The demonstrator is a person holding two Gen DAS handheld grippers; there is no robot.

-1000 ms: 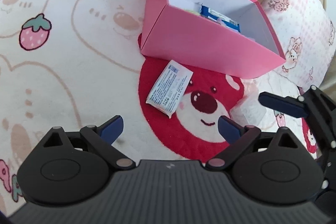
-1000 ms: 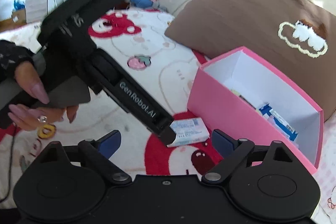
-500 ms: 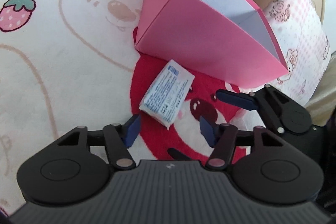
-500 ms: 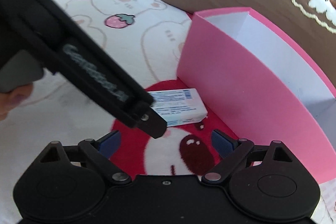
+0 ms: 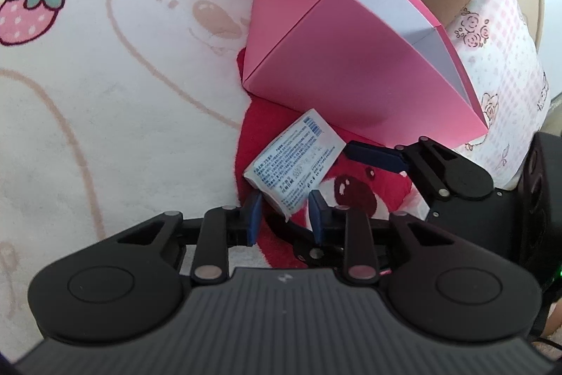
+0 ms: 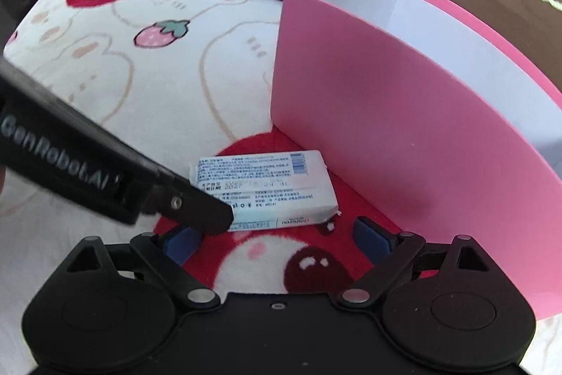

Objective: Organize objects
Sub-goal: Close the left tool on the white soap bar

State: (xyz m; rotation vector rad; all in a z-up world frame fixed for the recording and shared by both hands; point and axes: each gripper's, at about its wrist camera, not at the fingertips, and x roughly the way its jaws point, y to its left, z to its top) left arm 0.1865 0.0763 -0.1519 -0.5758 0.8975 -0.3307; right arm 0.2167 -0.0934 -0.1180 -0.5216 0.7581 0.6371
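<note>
The left gripper (image 5: 285,209) clamps the white printed tissue packet (image 5: 295,169), not yet in the pink cardboard box (image 5: 354,79); the right gripper (image 6: 277,239) gapes empty.

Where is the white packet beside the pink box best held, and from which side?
Grip the white packet at its near short end, coming from the open blanket side, away from the pink box. It lies flat with its far end close to the box wall, so only the near end is free. The left hand-held gripper is shut on that end.
</note>
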